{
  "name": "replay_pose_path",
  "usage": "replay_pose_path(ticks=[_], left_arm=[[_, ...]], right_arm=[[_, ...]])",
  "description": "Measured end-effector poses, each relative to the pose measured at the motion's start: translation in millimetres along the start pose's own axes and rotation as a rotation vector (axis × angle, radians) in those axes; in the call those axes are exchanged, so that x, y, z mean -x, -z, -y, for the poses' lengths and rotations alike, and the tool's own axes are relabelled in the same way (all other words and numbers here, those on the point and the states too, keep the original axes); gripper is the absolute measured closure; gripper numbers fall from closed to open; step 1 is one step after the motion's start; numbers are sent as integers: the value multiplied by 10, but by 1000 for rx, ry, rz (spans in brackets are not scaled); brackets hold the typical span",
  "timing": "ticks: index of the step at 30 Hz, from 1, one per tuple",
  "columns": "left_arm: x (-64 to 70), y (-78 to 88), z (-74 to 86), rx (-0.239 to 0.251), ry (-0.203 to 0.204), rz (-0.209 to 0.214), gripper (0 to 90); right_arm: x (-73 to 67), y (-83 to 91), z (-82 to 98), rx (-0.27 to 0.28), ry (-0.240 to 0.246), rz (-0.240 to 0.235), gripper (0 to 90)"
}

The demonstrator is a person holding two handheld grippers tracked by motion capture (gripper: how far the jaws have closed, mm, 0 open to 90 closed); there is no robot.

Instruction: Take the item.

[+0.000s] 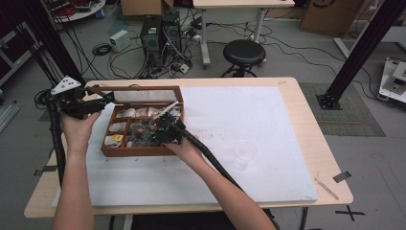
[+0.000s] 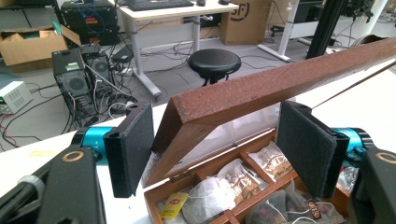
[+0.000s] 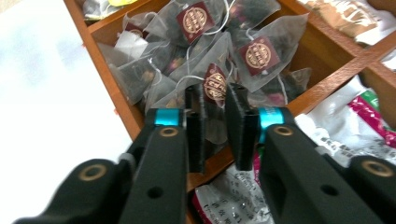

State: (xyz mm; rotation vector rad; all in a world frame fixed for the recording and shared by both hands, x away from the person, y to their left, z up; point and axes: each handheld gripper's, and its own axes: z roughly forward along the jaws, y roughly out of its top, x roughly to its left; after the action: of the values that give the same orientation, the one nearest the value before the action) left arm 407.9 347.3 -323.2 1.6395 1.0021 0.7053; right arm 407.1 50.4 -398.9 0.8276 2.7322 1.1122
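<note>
Currently the right gripper (image 3: 215, 105) has its jaws drawn narrow around a mesh pyramid tea bag (image 3: 210, 100) in a front compartment of the wooden tea box (image 1: 136, 151); whether the pads press yet, I cannot tell. Judged light, soft and crushable, with a slippery mesh; best pinched at the top near its maroon tag (image 3: 215, 84). The left gripper (image 2: 219, 140), jaws wide, straddles the raised lid (image 2: 261, 88). Neighbouring bags crowd close, strings tangled; the wooden divider (image 3: 341, 74) and foil sachets (image 3: 345, 135) hem the approach.
</note>
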Motion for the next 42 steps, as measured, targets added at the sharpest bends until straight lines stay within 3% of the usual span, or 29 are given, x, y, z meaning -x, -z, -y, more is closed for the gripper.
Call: replay_pose_path(ticks=[7,25,33,42], left_arm=[[3,1,-2,-1,-2,-2,284],[12,4,-5,-6,-6,-5,281],[13,2,-4,-5,-7,-6,281],[24,-1,-6,-7,-8,-12,278]], right_arm=[[-22,46,7,27,24,-3,900],[-94,280,-37,109,68,29,900],[-148,463,-70,131,73,27,900],[-178,785,-82,178,71,5,900]])
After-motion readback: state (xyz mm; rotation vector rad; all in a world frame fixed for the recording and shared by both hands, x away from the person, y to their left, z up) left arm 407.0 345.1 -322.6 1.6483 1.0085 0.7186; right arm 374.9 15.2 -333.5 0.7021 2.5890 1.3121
